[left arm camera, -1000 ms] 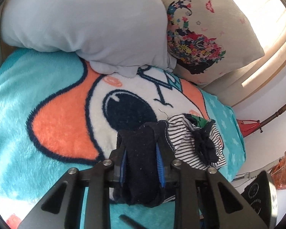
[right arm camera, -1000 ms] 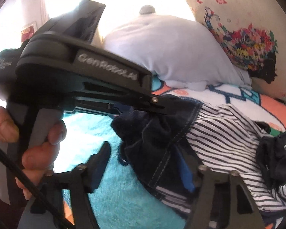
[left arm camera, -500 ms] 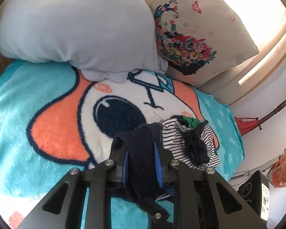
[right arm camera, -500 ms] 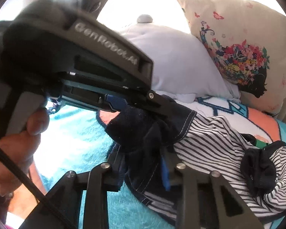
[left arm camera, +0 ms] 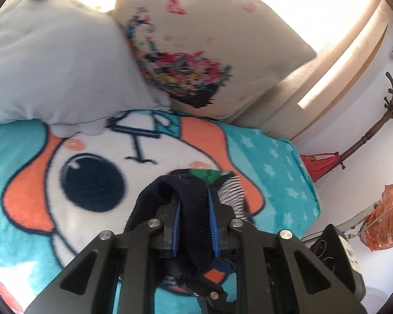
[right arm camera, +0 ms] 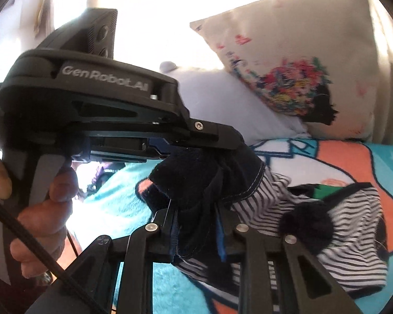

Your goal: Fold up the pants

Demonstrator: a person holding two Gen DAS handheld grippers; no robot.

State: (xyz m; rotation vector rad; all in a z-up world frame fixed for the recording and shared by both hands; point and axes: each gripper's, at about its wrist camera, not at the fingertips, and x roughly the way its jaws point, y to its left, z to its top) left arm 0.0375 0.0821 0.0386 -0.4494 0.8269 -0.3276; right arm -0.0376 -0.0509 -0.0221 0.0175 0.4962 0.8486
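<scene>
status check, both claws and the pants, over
Left claw shut on pants. Right claw shut on them too. Pants bunched on blanket. Nothing in the way.

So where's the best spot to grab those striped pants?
Probably the dark navy edge band of the striped pants, taken from the near side. It is thick and bunched, and the left gripper and right gripper both already pinch it.
</scene>
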